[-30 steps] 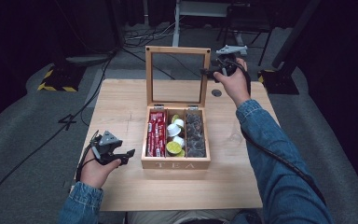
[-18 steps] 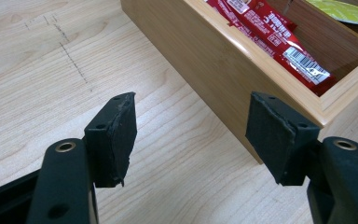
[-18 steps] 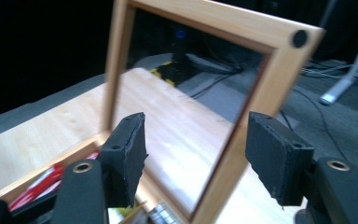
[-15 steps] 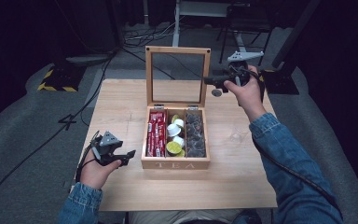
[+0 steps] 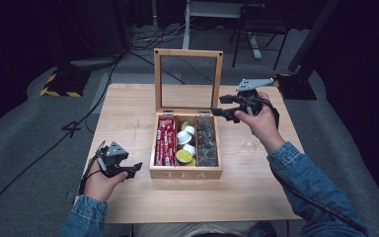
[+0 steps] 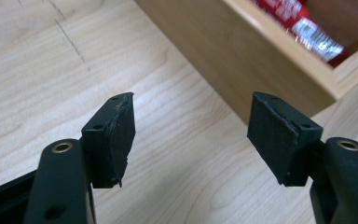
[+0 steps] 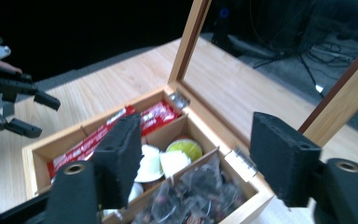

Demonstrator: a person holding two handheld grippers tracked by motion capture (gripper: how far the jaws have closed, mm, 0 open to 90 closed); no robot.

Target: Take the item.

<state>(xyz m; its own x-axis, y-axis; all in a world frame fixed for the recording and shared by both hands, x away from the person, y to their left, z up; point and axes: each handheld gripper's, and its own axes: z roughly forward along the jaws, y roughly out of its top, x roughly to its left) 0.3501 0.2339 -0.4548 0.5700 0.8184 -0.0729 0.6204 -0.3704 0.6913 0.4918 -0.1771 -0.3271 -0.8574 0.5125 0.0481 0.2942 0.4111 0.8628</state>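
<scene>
My right gripper [image 5: 223,105] beside the raised lid [image 5: 188,81] of the tea box [image 5: 185,173], jaws partly open and empty.

The right jaws had just narrowed with nothing between them; my left gripper [image 5: 134,168] sat with jaws parted, empty, just beside the box's front corner on the table [image 5: 128,113]. I judged closing the lid needed a gentle push on its frame. The right gripper view showed the hinge [image 7: 179,100], red sachets [image 7: 156,115] and creamer pods [image 7: 175,161].
</scene>
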